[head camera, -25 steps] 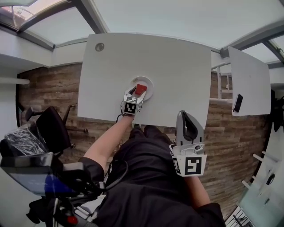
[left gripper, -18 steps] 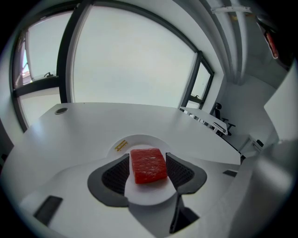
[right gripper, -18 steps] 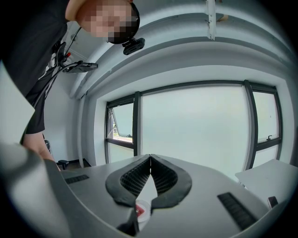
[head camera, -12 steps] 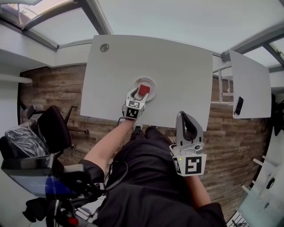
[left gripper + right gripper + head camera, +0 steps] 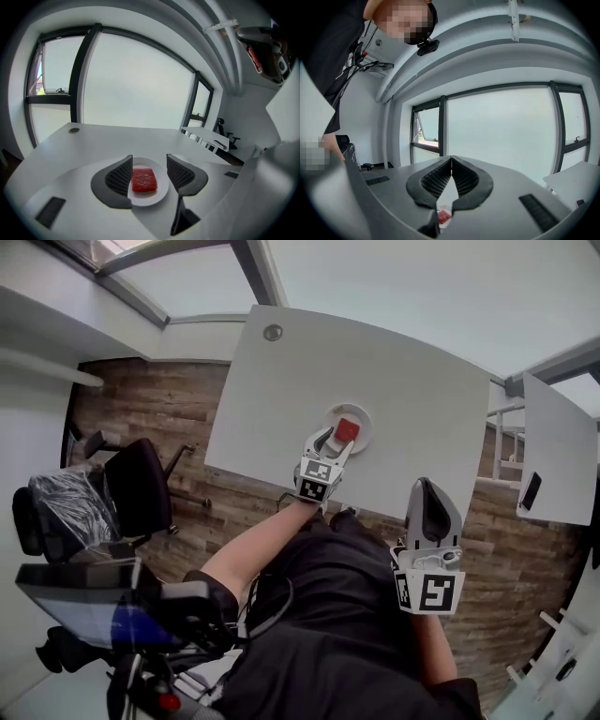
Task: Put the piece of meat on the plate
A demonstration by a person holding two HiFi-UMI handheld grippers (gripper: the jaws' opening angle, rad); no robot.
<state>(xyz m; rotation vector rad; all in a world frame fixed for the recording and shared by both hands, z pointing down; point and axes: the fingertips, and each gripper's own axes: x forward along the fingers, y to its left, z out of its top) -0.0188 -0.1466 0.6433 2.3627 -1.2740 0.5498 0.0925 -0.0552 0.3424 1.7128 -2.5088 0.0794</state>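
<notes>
A large white table (image 5: 394, 362) filled the upper middle of the head view, above a wood-plank floor (image 5: 141, 409). The person stood at the table's near edge in dark clothing, the left forearm reaching out over the tabletop. A black office chair (image 5: 141, 488) stood on the floor to the left of the table. A second white table (image 5: 555, 451) stood apart at the right, with a small dark flat object (image 5: 532, 490) lying on it.

A small round white plate (image 5: 145, 200) sat on the main table, near its front edge. The left gripper (image 5: 149, 158) was at the plate with its jaws spread wide, one on each side over the plate. The right gripper (image 5: 451, 159) was held back off the table, close to the person's body, with its jaws pressed together at the tips and nothing between them.

The piece of meat (image 5: 144, 180), a red, roughly square slab, lay flat in the middle of the plate, between the left gripper's open jaws. The left jaw pad was just beside the meat's edge; the right jaw stood clear of it. A small round grommet (image 5: 273, 333) sat in the table's far left corner.
</notes>
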